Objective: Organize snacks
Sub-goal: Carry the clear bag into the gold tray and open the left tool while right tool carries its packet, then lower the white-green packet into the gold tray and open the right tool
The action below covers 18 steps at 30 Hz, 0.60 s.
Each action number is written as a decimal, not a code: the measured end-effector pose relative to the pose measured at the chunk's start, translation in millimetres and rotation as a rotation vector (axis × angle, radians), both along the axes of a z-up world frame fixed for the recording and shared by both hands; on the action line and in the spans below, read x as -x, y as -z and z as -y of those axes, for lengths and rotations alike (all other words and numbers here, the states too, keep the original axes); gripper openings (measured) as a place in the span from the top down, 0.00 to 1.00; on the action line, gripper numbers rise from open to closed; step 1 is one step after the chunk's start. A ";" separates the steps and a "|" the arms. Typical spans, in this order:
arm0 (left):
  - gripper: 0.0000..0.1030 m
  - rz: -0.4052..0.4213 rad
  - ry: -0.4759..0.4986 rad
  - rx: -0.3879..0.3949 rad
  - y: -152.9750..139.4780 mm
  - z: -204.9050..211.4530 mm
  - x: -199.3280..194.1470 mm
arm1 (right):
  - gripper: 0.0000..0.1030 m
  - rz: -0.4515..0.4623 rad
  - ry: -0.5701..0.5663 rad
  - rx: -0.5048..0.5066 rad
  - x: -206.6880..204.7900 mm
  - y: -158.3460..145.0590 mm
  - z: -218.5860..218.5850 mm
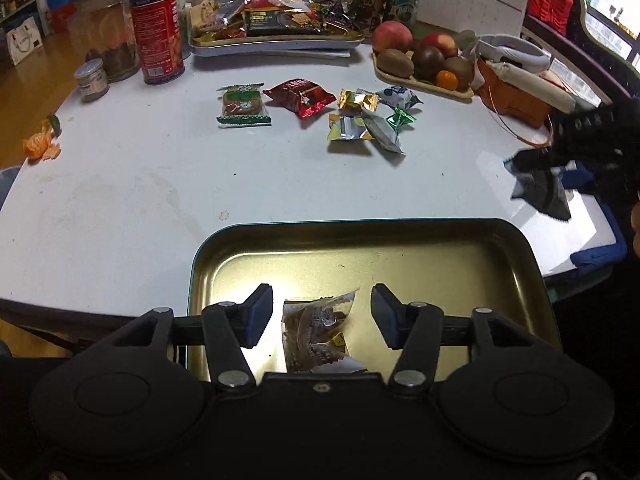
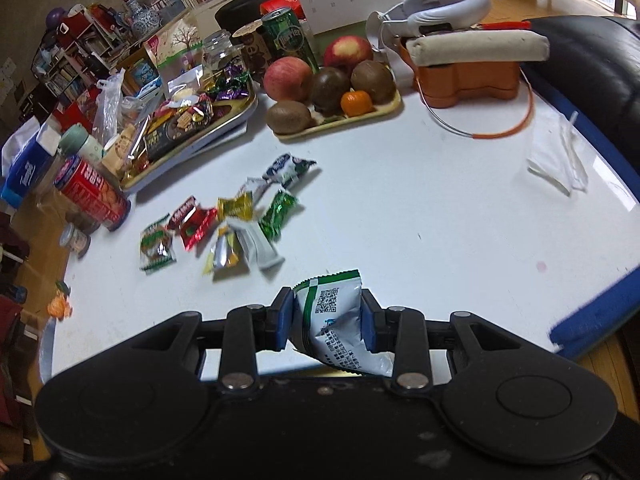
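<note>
The left gripper [image 1: 322, 316] hangs over a gold tin tray [image 1: 400, 240] at the near edge of the white table [image 1: 140, 184], its fingers spread apart. Between them, not touched by either pad, a clear packet of brown snack [image 1: 316, 332] lies on the tray floor.

The right gripper [image 2: 322, 318] is off to the right, above bare table, with both blue pads pressed onto a white-and-green packet [image 2: 340, 320] that shows a printed code square; the packet hangs clear of the tabletop.

Farther in, at the middle of the table, a loose scatter of wrapped snacks waits: a green-edged biscuit pack [image 1: 243, 105], a red pack [image 1: 301, 96] just right of it, a gold candy [image 1: 357, 100], a silver sachet [image 1: 384, 132] and a small green sweet [image 1: 401, 119]. Beyond these, a second tray heaped with sweets [image 1: 276, 24] sits at the far side, with a fruit plate [image 1: 424, 60] to its right and a red can [image 1: 157, 34] to its left.
</note>
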<state>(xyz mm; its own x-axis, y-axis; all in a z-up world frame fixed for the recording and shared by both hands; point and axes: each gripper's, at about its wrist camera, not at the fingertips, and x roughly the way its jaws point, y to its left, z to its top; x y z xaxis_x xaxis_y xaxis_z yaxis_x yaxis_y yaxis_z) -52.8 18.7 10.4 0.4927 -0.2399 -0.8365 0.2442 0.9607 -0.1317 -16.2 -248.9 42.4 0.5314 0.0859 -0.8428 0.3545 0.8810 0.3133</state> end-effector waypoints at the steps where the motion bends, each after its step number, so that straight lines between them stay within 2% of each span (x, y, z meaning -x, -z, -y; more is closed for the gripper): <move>1: 0.41 0.008 -0.021 0.002 0.5 -1.8 1.2 | 0.65 0.005 -0.001 0.002 8.8 0.4 -2.0; 5: 0.42 0.018 -0.088 0.003 4.9 -8.3 0.7 | 0.65 0.038 -0.010 -0.009 43.7 -0.2 -11.1; 9: 0.42 0.046 -0.144 -0.050 8.4 -10.6 0.2 | 0.65 0.081 -0.024 -0.007 79.5 -3.3 -24.2; 12: 0.42 0.039 -0.152 -0.052 10.9 -13.1 0.4 | 0.64 0.113 -0.058 0.027 98.9 -6.1 -37.2; 18: 0.42 0.058 -0.140 -0.083 11.6 -9.8 3.4 | 0.53 0.202 -0.127 0.096 113.1 -15.1 -59.7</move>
